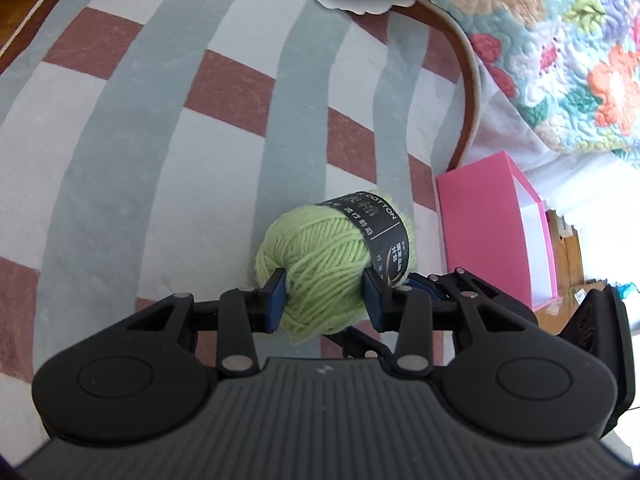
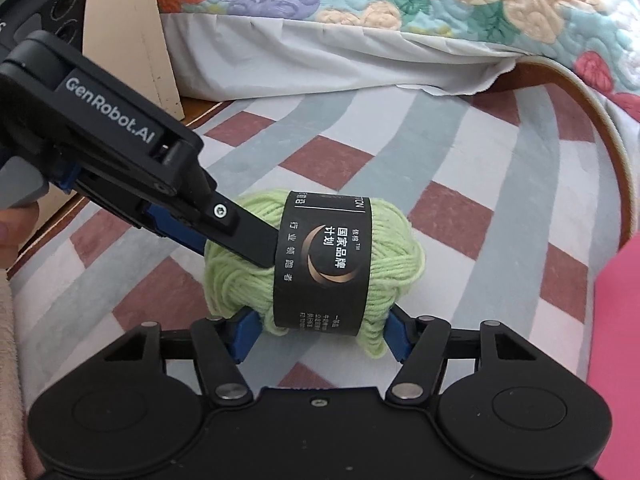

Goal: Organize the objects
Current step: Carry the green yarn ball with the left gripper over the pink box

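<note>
Left wrist view: the left gripper (image 1: 325,300) is clamped on a green yarn ball (image 1: 320,276), its blue pads (image 1: 277,300) pressing into both sides. The ball's black label (image 1: 376,232) sits toward the right end. Below lies a checked rug (image 1: 160,120). A pink box (image 1: 496,232), open, stands just right of the ball. A floral quilt (image 1: 560,40) hangs at upper right.

Right wrist view: the yarn ball (image 2: 320,268) sits between the right gripper's (image 2: 320,336) pads (image 2: 244,336), which touch the ball's lower sides; a firm grip cannot be told. The left gripper (image 2: 256,248) enters from upper left, one finger pressed into the ball beside the label (image 2: 324,264). The rug (image 2: 480,200) lies beneath.
</note>
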Action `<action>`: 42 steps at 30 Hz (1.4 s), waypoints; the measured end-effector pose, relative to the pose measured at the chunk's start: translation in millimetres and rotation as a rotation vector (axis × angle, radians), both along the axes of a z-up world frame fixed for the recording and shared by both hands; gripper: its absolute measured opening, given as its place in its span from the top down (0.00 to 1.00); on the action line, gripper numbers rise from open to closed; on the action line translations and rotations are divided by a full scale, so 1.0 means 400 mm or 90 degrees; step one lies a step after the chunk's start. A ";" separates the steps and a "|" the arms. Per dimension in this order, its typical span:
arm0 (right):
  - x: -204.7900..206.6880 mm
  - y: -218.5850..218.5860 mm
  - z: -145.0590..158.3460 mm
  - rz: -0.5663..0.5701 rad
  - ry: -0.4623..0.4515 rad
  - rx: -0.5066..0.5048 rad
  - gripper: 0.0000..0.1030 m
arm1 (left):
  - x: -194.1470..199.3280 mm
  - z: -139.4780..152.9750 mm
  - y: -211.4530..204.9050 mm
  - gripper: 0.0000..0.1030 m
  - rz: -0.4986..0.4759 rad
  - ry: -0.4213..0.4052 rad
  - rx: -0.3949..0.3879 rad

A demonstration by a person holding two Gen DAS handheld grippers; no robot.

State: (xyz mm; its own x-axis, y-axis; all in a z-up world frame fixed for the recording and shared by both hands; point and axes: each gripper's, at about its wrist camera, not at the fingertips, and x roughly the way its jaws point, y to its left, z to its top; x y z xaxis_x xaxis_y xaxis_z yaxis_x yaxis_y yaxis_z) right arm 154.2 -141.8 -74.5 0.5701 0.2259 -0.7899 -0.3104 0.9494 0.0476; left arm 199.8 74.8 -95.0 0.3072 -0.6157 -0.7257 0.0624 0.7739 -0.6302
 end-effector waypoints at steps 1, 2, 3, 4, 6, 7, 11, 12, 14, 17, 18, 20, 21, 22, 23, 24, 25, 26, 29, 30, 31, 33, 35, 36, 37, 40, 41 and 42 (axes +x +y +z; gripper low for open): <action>-0.004 -0.004 0.004 -0.003 0.003 0.002 0.34 | -0.004 0.003 -0.001 0.62 -0.002 0.001 -0.003; -0.011 -0.007 0.010 -0.006 0.004 0.003 0.34 | -0.008 0.006 -0.002 0.63 -0.005 0.001 -0.007; -0.018 -0.010 0.015 -0.007 0.004 0.003 0.34 | -0.012 0.009 -0.004 0.63 -0.007 0.002 -0.011; -0.025 -0.014 0.021 -0.007 0.005 0.003 0.33 | -0.016 0.014 -0.007 0.63 -0.010 0.002 -0.014; -0.037 -0.019 0.032 -0.009 0.003 0.004 0.33 | -0.028 0.026 -0.015 0.63 -0.021 -0.003 -0.014; -0.045 -0.022 0.038 -0.009 0.003 0.004 0.33 | -0.034 0.033 -0.020 0.63 -0.028 -0.005 -0.013; -0.074 -0.033 0.061 -0.005 0.001 -0.004 0.33 | -0.061 0.065 -0.052 0.63 -0.068 -0.026 0.003; -0.081 -0.036 0.068 -0.004 0.000 -0.005 0.33 | -0.068 0.072 -0.059 0.63 -0.074 -0.030 0.007; -0.093 -0.042 0.082 -0.007 0.003 -0.006 0.33 | -0.084 0.088 -0.072 0.63 -0.083 -0.039 0.016; -0.109 -0.048 0.102 -0.014 0.010 -0.005 0.33 | -0.106 0.116 -0.094 0.63 -0.095 -0.050 0.033; -0.115 -0.049 0.109 -0.014 0.011 -0.007 0.33 | -0.113 0.125 -0.099 0.63 -0.098 -0.050 0.037; -0.127 -0.050 0.122 -0.013 0.015 -0.011 0.33 | -0.127 0.139 -0.105 0.63 -0.102 -0.047 0.039; -0.132 -0.051 0.129 -0.013 0.018 -0.011 0.33 | -0.134 0.146 -0.106 0.63 -0.104 -0.046 0.040; -0.139 -0.052 0.136 -0.013 0.021 -0.009 0.33 | -0.140 0.153 -0.108 0.63 -0.107 -0.045 0.041; -0.145 -0.053 0.141 -0.013 0.022 -0.008 0.33 | -0.147 0.161 -0.110 0.63 -0.110 -0.045 0.041; -0.151 -0.054 0.148 -0.013 0.023 -0.007 0.33 | -0.154 0.169 -0.112 0.63 -0.114 -0.047 0.042; -0.158 -0.056 0.155 -0.011 0.022 -0.006 0.32 | -0.160 0.176 -0.113 0.63 -0.117 -0.048 0.044; -0.163 -0.057 0.162 -0.010 0.023 -0.004 0.31 | -0.167 0.185 -0.115 0.63 -0.120 -0.049 0.045; -0.178 -0.063 0.183 -0.010 0.029 0.001 0.31 | -0.189 0.211 -0.124 0.63 -0.127 -0.056 0.054; -0.182 -0.064 0.190 -0.011 0.033 0.003 0.31 | -0.196 0.219 -0.127 0.63 -0.129 -0.058 0.057; -0.187 -0.065 0.197 -0.011 0.036 0.003 0.31 | -0.203 0.227 -0.131 0.63 -0.129 -0.058 0.060; -0.196 -0.066 0.209 -0.011 0.043 0.004 0.31 | -0.215 0.241 -0.137 0.63 -0.130 -0.058 0.064; -0.207 -0.070 0.221 -0.013 0.045 0.006 0.31 | -0.225 0.254 -0.144 0.63 -0.131 -0.056 0.065; -0.213 -0.074 0.228 -0.015 0.048 0.009 0.31 | -0.231 0.262 -0.147 0.63 -0.134 -0.056 0.066; -0.219 -0.077 0.235 -0.017 0.050 0.011 0.31 | -0.236 0.268 -0.151 0.63 -0.135 -0.058 0.066; -0.238 -0.082 0.256 -0.018 0.048 0.008 0.31 | -0.252 0.290 -0.161 0.63 -0.143 -0.058 0.066; -0.244 -0.085 0.262 -0.019 0.048 0.008 0.31 | -0.257 0.298 -0.166 0.63 -0.146 -0.060 0.067; -0.249 -0.089 0.268 -0.021 0.048 0.011 0.30 | -0.262 0.305 -0.171 0.63 -0.148 -0.061 0.069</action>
